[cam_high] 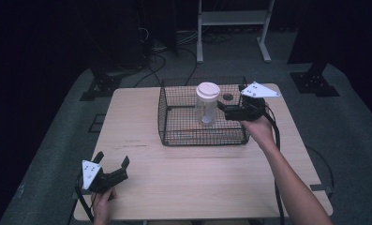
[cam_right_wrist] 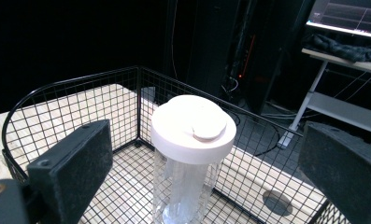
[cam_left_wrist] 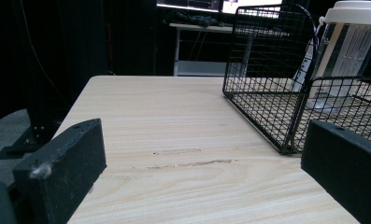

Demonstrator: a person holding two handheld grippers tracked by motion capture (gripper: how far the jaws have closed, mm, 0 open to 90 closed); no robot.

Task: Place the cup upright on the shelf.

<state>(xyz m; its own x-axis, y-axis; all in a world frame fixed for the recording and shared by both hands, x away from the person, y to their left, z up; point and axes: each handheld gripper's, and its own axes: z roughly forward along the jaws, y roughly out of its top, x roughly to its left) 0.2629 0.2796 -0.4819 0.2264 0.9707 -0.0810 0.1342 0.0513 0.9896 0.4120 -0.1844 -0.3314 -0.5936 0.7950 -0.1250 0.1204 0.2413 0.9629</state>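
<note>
Jaws of the right gripper (cam_high: 221, 112) stand wide apart in the high view, nothing between them yet; they point toward 9 o'clock at the clear jar (cam_high: 207, 104), which stands upright w/ a white lid inside the black wire basket (cam_high: 174, 131). Gripper sits over the basket's right side, near the jar but apart from it. Left gripper (cam_high: 112, 165) rests at approx 7 o'clock from the basket, near the table's (cam_high: 137, 154) front-left corner, jaws spread, holding nothing, well apart from the jar.

Left gripper view: both black jaws are spread wide w/ only bare tabletop (cam_left_wrist: 183, 140) between them. Basket (cam_left_wrist: 267, 93) is up at 1 o'clock, jar (cam_left_wrist: 346, 51) behind its mesh at the far right, well off from this tool.

Right gripper view: jaws wide open, one at lower left, one at lower right, touching nothing. Jar (cam_right_wrist: 188, 172) stands between their lines, a bit left of centre at approx 12 o'clock, its white lid (cam_right_wrist: 193, 126) just ahead of the tips. Basket wall (cam_right_wrist: 71, 107) curves behind at 10 o'clock; jar's base rests on the basket floor.
</note>
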